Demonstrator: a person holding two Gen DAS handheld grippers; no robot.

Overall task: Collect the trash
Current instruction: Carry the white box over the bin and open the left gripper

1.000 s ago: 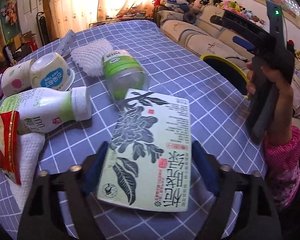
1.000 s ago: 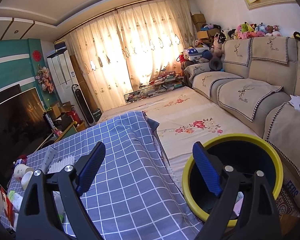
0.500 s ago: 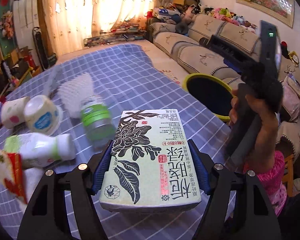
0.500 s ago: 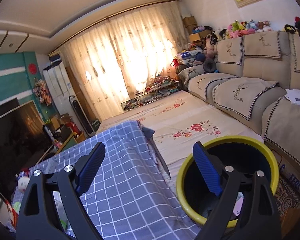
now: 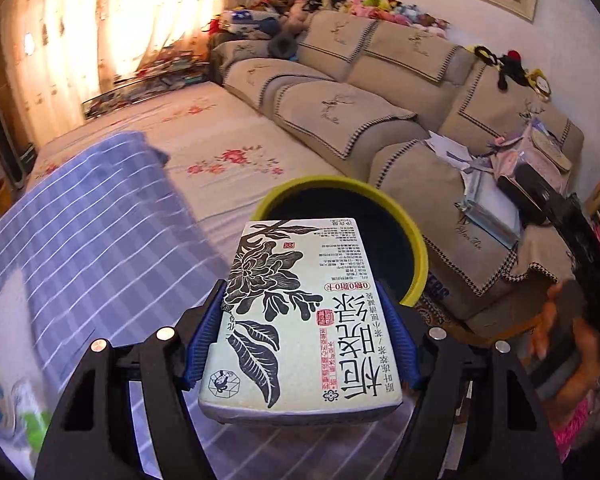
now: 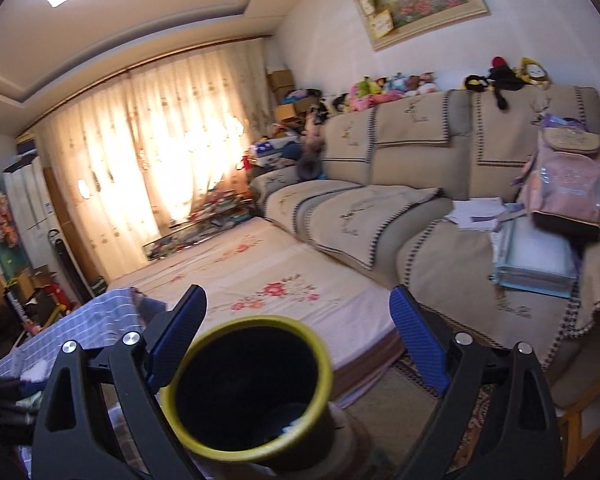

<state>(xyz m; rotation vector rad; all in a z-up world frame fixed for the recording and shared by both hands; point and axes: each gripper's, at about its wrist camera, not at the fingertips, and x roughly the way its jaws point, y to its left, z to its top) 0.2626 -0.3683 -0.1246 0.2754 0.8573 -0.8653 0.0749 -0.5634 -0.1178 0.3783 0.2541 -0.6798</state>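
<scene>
A pale green tea box (image 5: pixel 300 320) with a black flower print sits flat between the blue pads of my left gripper (image 5: pixel 300 292), which is shut on its two long sides. The box hangs past the table's edge, with the yellow-rimmed dark bin (image 5: pixel 418 248) just beyond and below its far end. In the right wrist view the bin (image 6: pixel 324 364) stands low in the middle. My right gripper (image 6: pixel 296 300) is above it, its jaws opening with nothing held between them. A hand (image 5: pixel 560 332) at the right edge holds that gripper.
The table with the blue checked cloth (image 5: pixel 80 240) lies to the left, with blurred bottles (image 5: pixel 16 412) at its near corner. A flower-print mattress (image 6: pixel 260 280) lies behind the bin. A beige sofa (image 6: pixel 380 216) with papers and a pink backpack (image 6: pixel 564 188) fills the right.
My left gripper has closed on the tea box, lifted it off the table and swung it right toward the bin. The right gripper has also swung right, and the bin now sits under it.
</scene>
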